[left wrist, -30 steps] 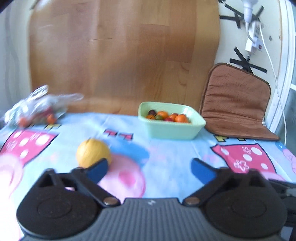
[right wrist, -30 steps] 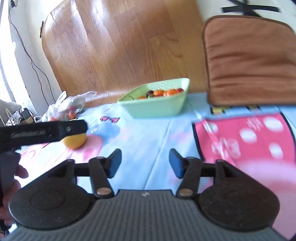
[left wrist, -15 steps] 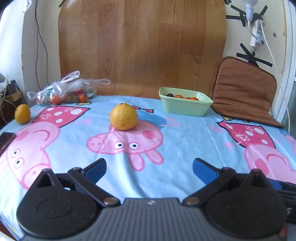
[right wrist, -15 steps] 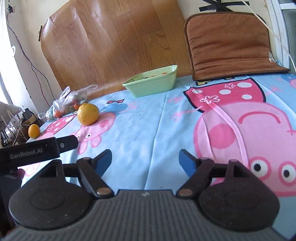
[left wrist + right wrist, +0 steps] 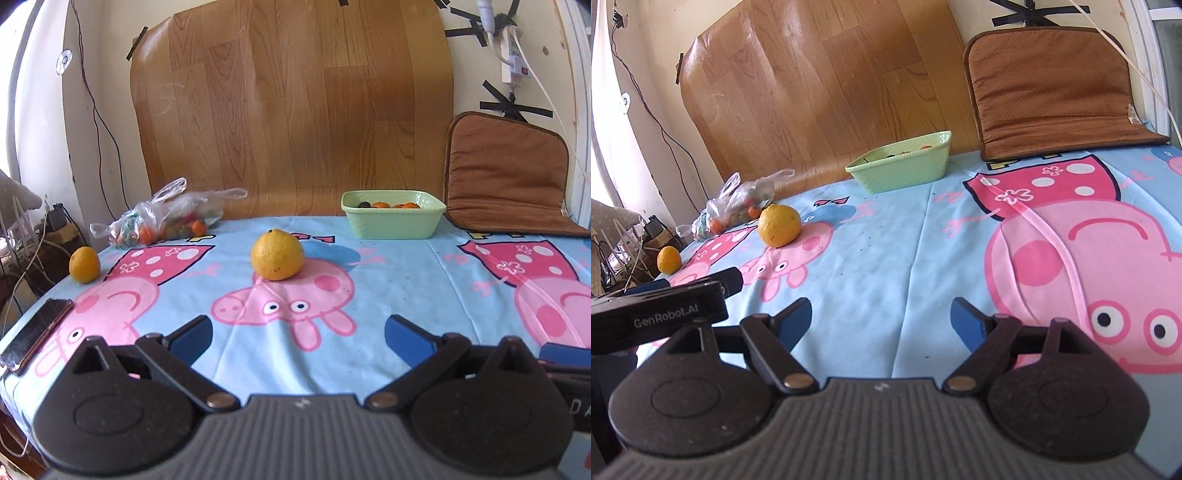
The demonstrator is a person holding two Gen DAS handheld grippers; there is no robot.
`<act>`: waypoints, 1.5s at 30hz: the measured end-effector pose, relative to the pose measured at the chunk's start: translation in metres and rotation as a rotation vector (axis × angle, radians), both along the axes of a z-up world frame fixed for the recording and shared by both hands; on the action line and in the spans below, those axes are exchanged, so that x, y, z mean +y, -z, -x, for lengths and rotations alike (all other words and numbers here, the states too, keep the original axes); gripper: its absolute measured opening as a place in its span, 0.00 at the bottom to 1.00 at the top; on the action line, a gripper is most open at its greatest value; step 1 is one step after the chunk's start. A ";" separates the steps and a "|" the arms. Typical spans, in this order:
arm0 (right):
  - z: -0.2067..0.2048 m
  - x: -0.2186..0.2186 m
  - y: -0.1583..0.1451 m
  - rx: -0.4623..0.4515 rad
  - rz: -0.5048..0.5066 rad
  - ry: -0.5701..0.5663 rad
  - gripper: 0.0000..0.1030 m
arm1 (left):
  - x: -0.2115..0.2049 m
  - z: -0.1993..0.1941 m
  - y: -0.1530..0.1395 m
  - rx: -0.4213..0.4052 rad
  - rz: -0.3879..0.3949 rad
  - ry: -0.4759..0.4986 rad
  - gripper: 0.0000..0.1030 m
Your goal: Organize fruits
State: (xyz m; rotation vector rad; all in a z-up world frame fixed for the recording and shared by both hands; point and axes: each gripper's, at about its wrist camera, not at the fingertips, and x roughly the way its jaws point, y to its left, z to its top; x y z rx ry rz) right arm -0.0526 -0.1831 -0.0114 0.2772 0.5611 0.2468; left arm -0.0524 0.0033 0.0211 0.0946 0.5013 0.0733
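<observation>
A large yellow-orange citrus fruit (image 5: 277,254) sits mid-table on the cartoon-pig tablecloth; it also shows in the right wrist view (image 5: 779,225). A smaller orange (image 5: 84,264) lies near the left edge, also in the right wrist view (image 5: 669,260). A light green bowl (image 5: 393,218) holding small fruits stands at the back, also in the right wrist view (image 5: 901,168). A clear plastic bag of small fruits (image 5: 166,221) lies at the back left. My left gripper (image 5: 298,336) is open and empty above the near table edge. My right gripper (image 5: 882,320) is open and empty beside it.
A phone (image 5: 35,338) lies at the table's left front edge. A brown cushion (image 5: 508,173) leans on the wall at the back right. A wood-pattern sheet (image 5: 291,122) covers the wall behind. Cables and clutter (image 5: 624,240) sit left of the table.
Both grippers have pulled back from the table's middle toward its near edge. The large citrus fruit, close at my left fingertip one second ago, now sits farther off.
</observation>
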 end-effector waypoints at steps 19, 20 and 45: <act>0.002 -0.003 0.002 0.016 -0.029 -0.006 0.82 | -0.001 -0.002 0.004 0.026 -0.018 -0.023 1.00; 0.002 -0.003 0.002 0.015 -0.029 -0.006 0.82 | -0.001 -0.002 0.004 0.027 -0.022 -0.024 1.00; 0.009 -0.001 -0.001 0.003 -0.040 -0.028 0.84 | -0.003 0.010 -0.012 -0.111 -0.248 -0.145 1.00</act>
